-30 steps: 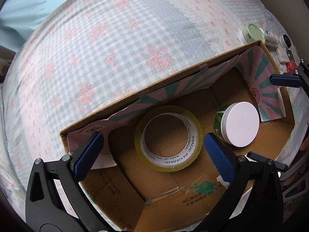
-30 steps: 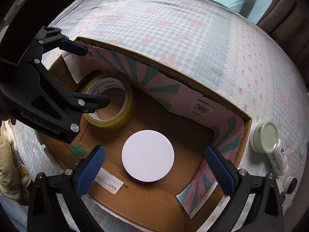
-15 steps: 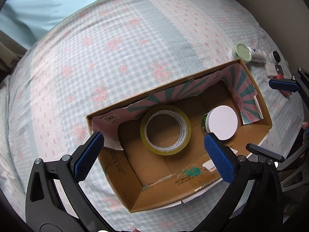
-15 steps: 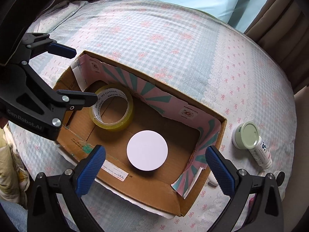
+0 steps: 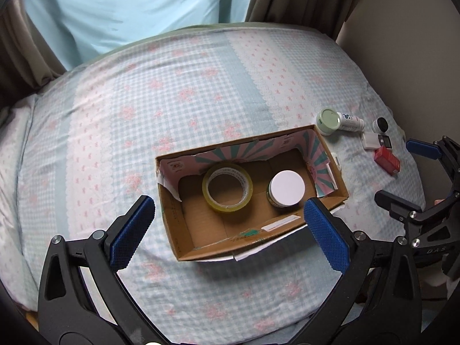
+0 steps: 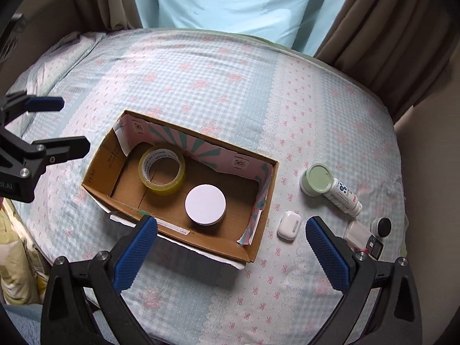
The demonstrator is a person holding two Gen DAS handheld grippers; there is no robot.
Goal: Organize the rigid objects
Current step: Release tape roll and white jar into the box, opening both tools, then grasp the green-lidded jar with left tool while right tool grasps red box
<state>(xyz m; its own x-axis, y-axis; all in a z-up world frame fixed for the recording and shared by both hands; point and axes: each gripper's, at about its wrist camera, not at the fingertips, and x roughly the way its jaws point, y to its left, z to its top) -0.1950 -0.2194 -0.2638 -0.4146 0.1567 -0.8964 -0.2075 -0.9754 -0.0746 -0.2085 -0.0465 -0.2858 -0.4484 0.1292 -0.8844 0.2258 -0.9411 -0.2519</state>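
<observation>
Both the left tongs [image 5: 227,230] and right tongs [image 6: 231,251] are held wide open, empty, above the bed [image 6: 201,86]. The box [image 6: 253,247] is laid lengthwise across it, tape roll [image 6: 162,169] and white-lidded jar [image 6: 205,204] kept inside. The bottle [image 6: 330,188] is left lying on its side just right of the box, green cap toward it.

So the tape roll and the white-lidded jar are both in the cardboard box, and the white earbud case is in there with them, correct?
Not quite. The tape roll and white-lidded jar do sit in the cardboard box, but the white earbud case lies outside it on the bedspread, beside the box's right end. The right wrist view shows this.
</observation>
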